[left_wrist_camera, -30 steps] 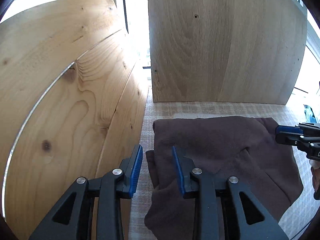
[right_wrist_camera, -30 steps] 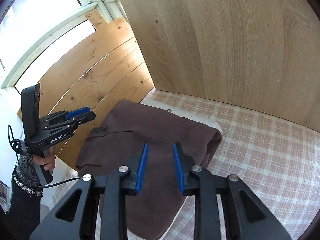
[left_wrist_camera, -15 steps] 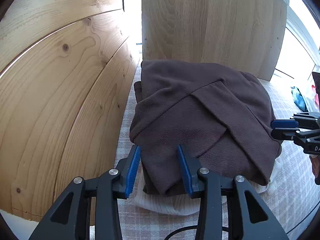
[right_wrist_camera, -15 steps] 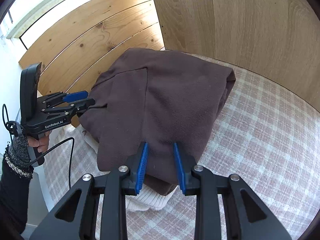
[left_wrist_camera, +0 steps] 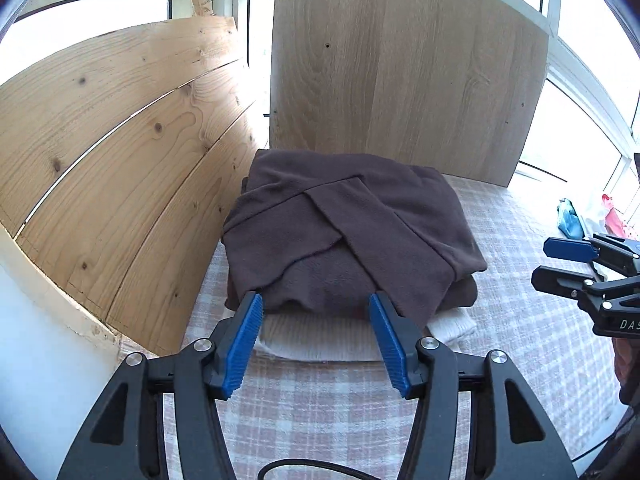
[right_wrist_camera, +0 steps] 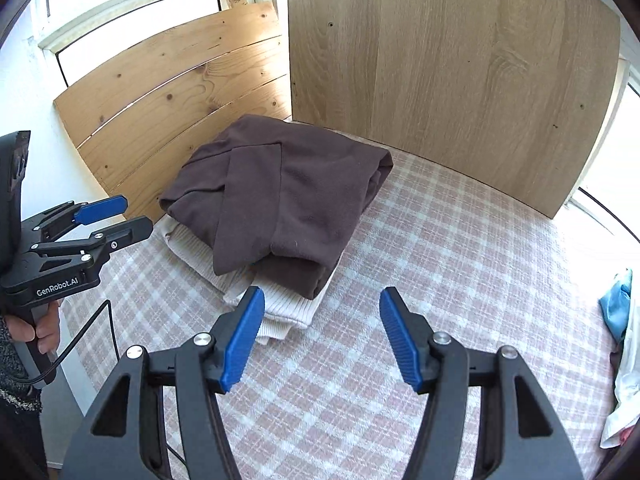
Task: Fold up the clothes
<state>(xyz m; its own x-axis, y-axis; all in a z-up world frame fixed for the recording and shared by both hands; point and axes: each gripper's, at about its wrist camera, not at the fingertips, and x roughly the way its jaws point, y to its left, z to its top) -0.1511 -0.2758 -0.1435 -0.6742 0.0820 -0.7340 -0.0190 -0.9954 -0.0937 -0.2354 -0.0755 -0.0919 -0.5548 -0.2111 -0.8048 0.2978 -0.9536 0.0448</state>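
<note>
Covering the surface, pink plaid cloth [right_wrist_camera: 460, 264] meets wood boards [right_wrist_camera: 440, 60].

Folded garment [left_wrist_camera: 352, 232]: lies on top of a knit garment [left_wrist_camera: 320, 336], both on the checked cloth [right_wrist_camera: 440, 280].
Stack position: in the corner, just beside the plank panel [left_wrist_camera: 120, 160] on its left, with the upright board [left_wrist_camera: 400, 72] behind it.
Left gripper [left_wrist_camera: 316, 340]: in front of the stack, apparently clear of it.
Right gripper [right_wrist_camera: 322, 334]: before the stack's right corner, apart.
Other clothes [right_wrist_camera: 620, 320]: at the far right edge.
</note>
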